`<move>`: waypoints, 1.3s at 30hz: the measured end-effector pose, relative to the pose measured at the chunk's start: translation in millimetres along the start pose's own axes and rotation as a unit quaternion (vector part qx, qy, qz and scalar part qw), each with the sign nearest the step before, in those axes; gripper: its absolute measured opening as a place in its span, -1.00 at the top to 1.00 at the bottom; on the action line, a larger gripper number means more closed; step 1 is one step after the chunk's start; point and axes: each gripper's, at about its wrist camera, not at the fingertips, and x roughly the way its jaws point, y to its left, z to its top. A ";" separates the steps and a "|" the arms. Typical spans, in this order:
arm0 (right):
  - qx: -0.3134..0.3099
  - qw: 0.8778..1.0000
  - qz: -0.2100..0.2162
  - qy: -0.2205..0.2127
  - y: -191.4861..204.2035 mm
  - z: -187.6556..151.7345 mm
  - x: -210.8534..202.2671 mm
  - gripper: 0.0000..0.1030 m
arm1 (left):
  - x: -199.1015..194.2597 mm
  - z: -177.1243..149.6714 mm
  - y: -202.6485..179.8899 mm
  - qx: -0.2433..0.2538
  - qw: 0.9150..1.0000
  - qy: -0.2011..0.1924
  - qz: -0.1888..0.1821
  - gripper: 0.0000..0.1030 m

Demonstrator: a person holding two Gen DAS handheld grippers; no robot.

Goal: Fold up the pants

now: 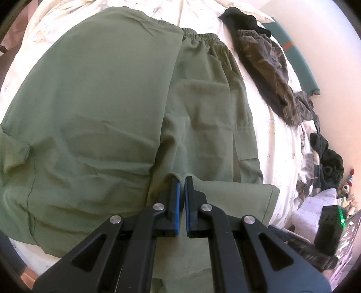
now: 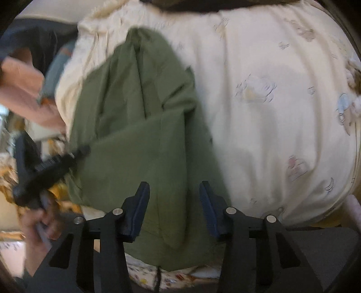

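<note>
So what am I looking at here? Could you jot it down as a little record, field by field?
setting: a bed with a cream printed sheet
main item: green pants, spread on the sheet, elastic waistband at the far end
fold state: one part already laid over another
left tool: shut on a fold of the green pants
right tool: jaws apart over the green pants, pads not pressing the cloth
other clothes: camouflage garment and black garment beside the pants
</note>
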 end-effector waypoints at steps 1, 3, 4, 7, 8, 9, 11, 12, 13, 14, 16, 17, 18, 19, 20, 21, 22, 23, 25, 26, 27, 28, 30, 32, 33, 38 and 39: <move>0.002 1.000 -0.006 0.011 -0.1 -1.3 6.3 0.08 | 0.3 -0.4 -0.2 -0.001 1.000 0.001 0.002 0.96; 0.013 0.999 -0.014 0.034 -2.0 -5.7 19.1 0.06 | 1.3 -1.0 -0.1 -0.002 1.000 0.003 0.003 0.96; 0.024 0.999 -0.009 0.044 -3.7 -7.6 23.1 0.04 | 1.9 -2.0 -0.2 -0.003 1.000 0.003 0.005 0.96; 0.014 1.000 -0.004 0.020 1.2 -13.4 13.7 0.61 | 2.2 -4.5 -1.0 -0.002 1.000 0.004 0.006 0.96; 0.011 1.000 0.001 0.011 2.3 -13.9 9.4 0.76 | 1.9 -4.5 -1.0 -0.001 1.000 0.004 0.006 0.96; 0.006 1.000 0.012 0.003 4.6 -14.4 3.1 0.93 | 1.5 -4.6 -1.1 0.000 1.000 0.004 0.006 0.96; -0.006 0.999 0.039 -0.021 10.6 -13.0 -11.4 0.99 | -0.7 -3.4 -1.0 -0.002 1.000 0.010 0.000 0.96; -0.016 0.998 0.052 -0.040 14.2 -11.2 -21.7 1.00 | -2.6 -1.6 0.0 -0.005 1.000 0.013 -0.006 0.96; -0.021 0.996 0.061 -0.056 16.6 -8.0 -30.2 1.00 | -4.6 0.0 0.5 -0.009 1.000 0.016 -0.014 0.96; -0.023 0.994 0.076 -0.073 18.2 -2.9 -38.5 1.00 | -8.0 3.1 -0.4 -0.013 0.999 0.021 -0.025 0.96; -0.026 0.989 0.093 -0.109 18.6 14.4 -55.0 1.00 | -14.5 7.7 -3.0 -0.009 0.999 0.018 -0.035 0.94; -0.019 0.986 0.108 -0.122 16.0 27.0 -60.4 1.00 | -17.7 11.1 -4.7 -0.007 0.999 0.017 -0.035 0.93; -0.011 0.983 0.125 -0.132 10.8 39.2 -63.5 1.00 | -19.2 15.6 -6.9 -0.004 0.999 0.019 -0.034 0.93; -0.005 0.981 0.133 -0.139 9.5 51.2 -64.0 1.00 | -18.4 20.8 -9.5 -0.001 0.999 0.021 -0.035 0.93; -0.001 0.980 0.136 -0.143 9.7 65.5 -62.9 1.00 | -15.1 26.0 -13.1 0.003 0.999 0.028 -0.029 0.93; 0.001 0.979 0.144 -0.142 9.2 83.8 -58.6 1.00 | -11.2 31.3 -15.8 0.005 0.999 0.035 -0.024 0.93; 0.003 0.979 0.146 -0.141 9.3 98.9 -52.9 1.00 | -6.9 39.2 -18.7 0.003 0.999 0.040 -0.024 0.93; 0.008 0.980 0.144 -0.139 10.7 114.5 -45.9 1.00 | -5.4 43.7 -19.4 0.003 0.999 0.040 -0.021 0.93; 0.017 0.981 0.152 -0.118 13.3 146.5 -22.2 1.00 | 5.1 56.9 -22.2 0.017 0.999 0.039 0.008 0.93; 0.023 0.983 0.148 -0.104 12.4 161.4 -7.5 1.00 | 11.2 61.5 -20.6 0.020 0.999 0.043 0.019 0.90; 0.027 0.985 0.137 -0.097 11.2 169.3 2.3 0.90 | 19.3 67.2 -15.6 0.013 0.998 0.050 0.028 0.82; 0.033 0.988 0.123 -0.091 10.4 178.0 13.5 0.88 | 24.6 70.4 -10.0 0.001 0.998 0.057 0.030 0.79; 0.038 0.989 0.120 -0.082 5.9 183.8 27.0 0.78 | 26.7 72.9 1.1 -0.019 0.998 0.049 0.025 0.67; 0.037 0.989 0.119 -0.077 4.1 186.6 35.7 0.27 | 18.3 69.8 3.0 0.000 0.999 0.023 0.046 0.06; 0.037 0.988 0.126 -0.078 2.9 185.9 35.5 -0.18 | 12.3 66.8 2.6 0.013 0.998 0.005 0.057 -0.28; -0.013 0.993 0.070 -0.091 12.6 174.9 8.0 -0.26 | -4.4 43.5 -3.9 0.108 0.988 -0.016 0.109 -0.42; -0.020 0.995 0.046 -0.088 12.1 169.1 3.3 -0.26 | -2.4 34.8 -7.7 0.130 0.985 -0.002 0.113 -0.42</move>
